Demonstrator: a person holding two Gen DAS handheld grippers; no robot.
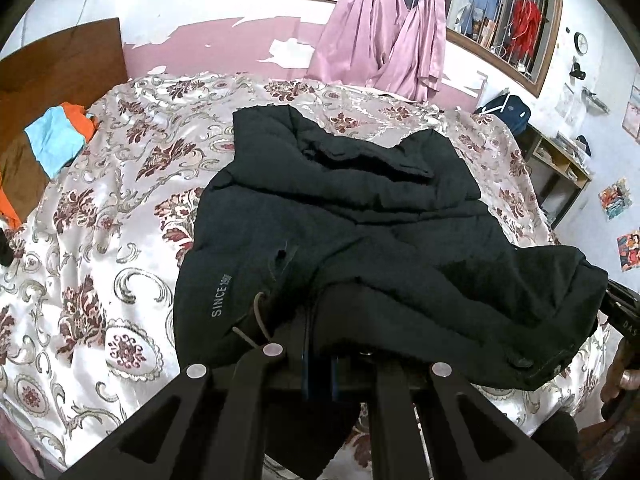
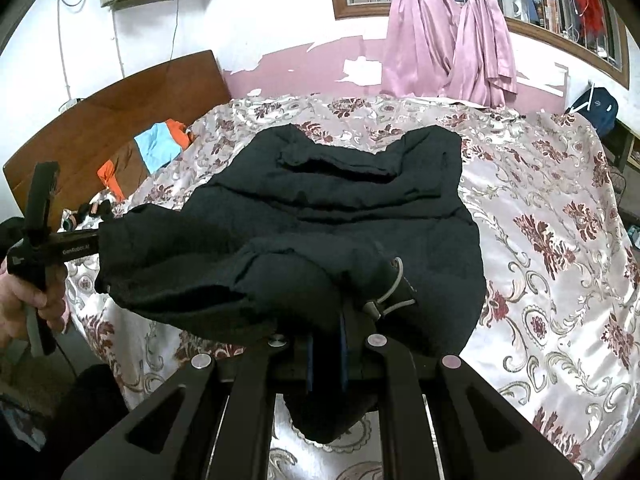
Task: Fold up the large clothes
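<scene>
While both my grippers, left gripper (image 1: 320,360) and right gripper (image 2: 326,356), pinch its near hem for folding, jaws clamped on cloth: black jacket (image 1: 360,216), mid-bed (image 1: 120,208), lifted edge nearest me.

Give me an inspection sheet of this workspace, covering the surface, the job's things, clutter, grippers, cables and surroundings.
Surface: bed with floral bedspread.
Job's things: black jacket crumpled mid-bed, near edge lifted.
Clutter: orange and blue clothes by the wooden headboard.
Grippers: left gripper and right gripper both shut on the jacket's near edge.
Cables: thin wires on the wall; jacket drawcord.
Surroundings: pink curtains, barred window, wall clock, blue backpack.
</scene>
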